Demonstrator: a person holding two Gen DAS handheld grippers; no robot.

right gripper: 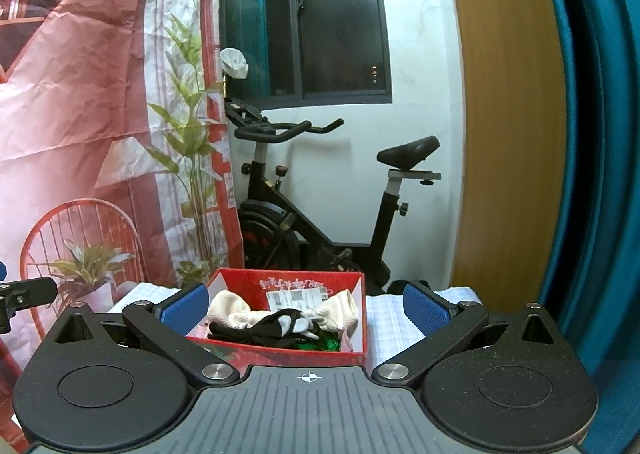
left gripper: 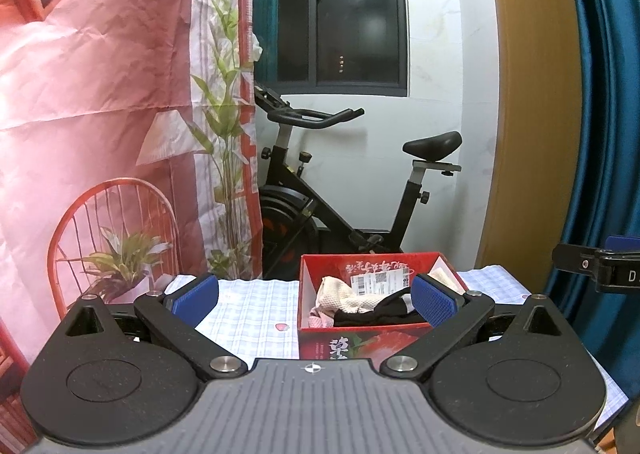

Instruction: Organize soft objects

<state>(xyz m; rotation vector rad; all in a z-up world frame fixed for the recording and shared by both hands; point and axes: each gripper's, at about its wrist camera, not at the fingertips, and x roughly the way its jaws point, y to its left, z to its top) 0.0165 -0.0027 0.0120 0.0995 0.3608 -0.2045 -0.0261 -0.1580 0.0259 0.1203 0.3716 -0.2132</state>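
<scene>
Nearest the cameras, the left tool (left gripper: 316, 300) and right tool (right gripper: 306, 306) hang spread and empty, blue ribbed pads apart. Beyond them, one red cardboard box (right gripper: 362, 318) on the checked-cloth bench (left gripper: 248, 310) holds cream knit, black and green soft items (right gripper: 256, 314). Behind stands one exercise bike (right gripper: 320, 210).

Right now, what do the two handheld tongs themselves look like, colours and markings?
Both match: the left tongs and right tongs have black angular linkage arms with silver pivot bolts, ending in blue textured pads. Each base is ribbed grey plastic with a small crosshair mark, flanked by round black housings. No cables or sleeves show.
</scene>
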